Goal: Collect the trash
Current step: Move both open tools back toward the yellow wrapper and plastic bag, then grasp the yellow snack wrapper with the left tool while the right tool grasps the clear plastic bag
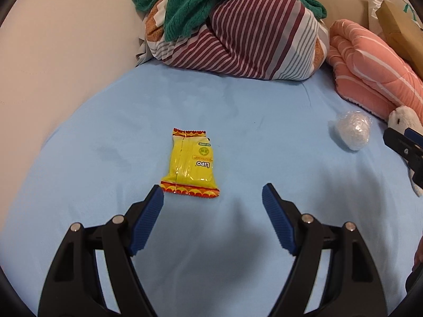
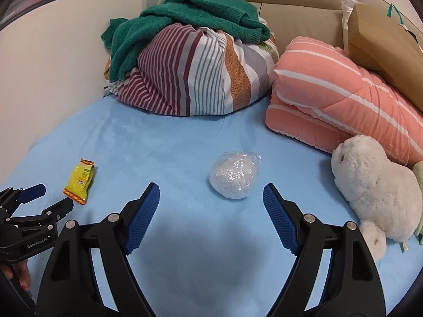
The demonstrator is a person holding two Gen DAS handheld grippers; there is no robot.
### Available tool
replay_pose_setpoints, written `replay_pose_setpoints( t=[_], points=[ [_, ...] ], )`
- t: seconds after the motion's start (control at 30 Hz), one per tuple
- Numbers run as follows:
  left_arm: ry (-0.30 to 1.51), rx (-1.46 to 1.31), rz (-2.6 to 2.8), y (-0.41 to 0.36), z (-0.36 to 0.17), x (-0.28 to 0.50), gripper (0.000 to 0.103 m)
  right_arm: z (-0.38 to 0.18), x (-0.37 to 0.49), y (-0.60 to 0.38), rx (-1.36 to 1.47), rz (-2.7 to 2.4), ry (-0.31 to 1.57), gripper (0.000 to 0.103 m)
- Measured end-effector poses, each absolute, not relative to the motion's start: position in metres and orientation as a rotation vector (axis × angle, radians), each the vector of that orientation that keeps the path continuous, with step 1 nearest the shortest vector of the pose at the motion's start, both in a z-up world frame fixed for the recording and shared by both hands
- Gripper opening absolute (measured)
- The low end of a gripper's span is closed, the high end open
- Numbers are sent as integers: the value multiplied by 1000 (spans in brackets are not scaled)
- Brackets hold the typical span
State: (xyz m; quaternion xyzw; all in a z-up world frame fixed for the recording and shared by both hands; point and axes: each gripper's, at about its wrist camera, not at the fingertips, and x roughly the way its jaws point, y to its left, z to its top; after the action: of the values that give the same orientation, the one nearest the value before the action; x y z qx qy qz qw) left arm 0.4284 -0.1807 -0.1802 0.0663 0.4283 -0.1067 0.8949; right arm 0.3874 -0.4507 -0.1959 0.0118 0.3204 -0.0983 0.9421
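A yellow snack wrapper [image 1: 189, 163] lies flat on the light blue bed sheet [image 1: 238, 121], just beyond my open, empty left gripper [image 1: 212, 194]; its near edge is close to the left fingertip. A crumpled ball of clear plastic [image 2: 234, 175] lies on the sheet just ahead of my open, empty right gripper [image 2: 211, 191], between the lines of its fingers. The wrapper [image 2: 79, 181] and left gripper [image 2: 50, 196] also show at the left of the right wrist view. The plastic ball [image 1: 351, 130] and right gripper [image 1: 404, 145] show at the right of the left wrist view.
A striped bundle of bedding [image 2: 195, 71] with a green sweater [image 2: 190, 13] on top sits at the back. A folded pink striped quilt [image 2: 343, 95], a white plush toy [image 2: 375, 185] and a brown paper bag [image 2: 383, 45] lie to the right. A cream wall [image 1: 66, 52] borders the left.
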Motion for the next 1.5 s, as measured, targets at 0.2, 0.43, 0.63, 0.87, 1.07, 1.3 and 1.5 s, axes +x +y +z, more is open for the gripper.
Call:
replay_pose_setpoints(
  t=[0.2,0.43,0.63,0.87,1.07,1.3,1.5],
  points=[
    [920,158,-217,-193,-203,458,77,-219,418,-472,29,-236,691,78],
    [938,148,-210,-193,-214,483,74,-237,446,-483,20,-233,746,77],
    [920,190,-204,-194,-217,491,37,-246,459,-481,19,-231,780,47],
    [892,214,-240,-196,-213,480,28,-242,452,-470,1,-207,766,36],
    [897,203,-276,-195,-207,469,27,-235,434,-449,-37,-164,748,35],
    [912,165,-305,-188,-203,460,2,-227,416,-432,-34,-111,734,35],
    [912,161,-301,-183,-201,453,1,-226,406,-422,-31,-87,731,35]
  ],
)
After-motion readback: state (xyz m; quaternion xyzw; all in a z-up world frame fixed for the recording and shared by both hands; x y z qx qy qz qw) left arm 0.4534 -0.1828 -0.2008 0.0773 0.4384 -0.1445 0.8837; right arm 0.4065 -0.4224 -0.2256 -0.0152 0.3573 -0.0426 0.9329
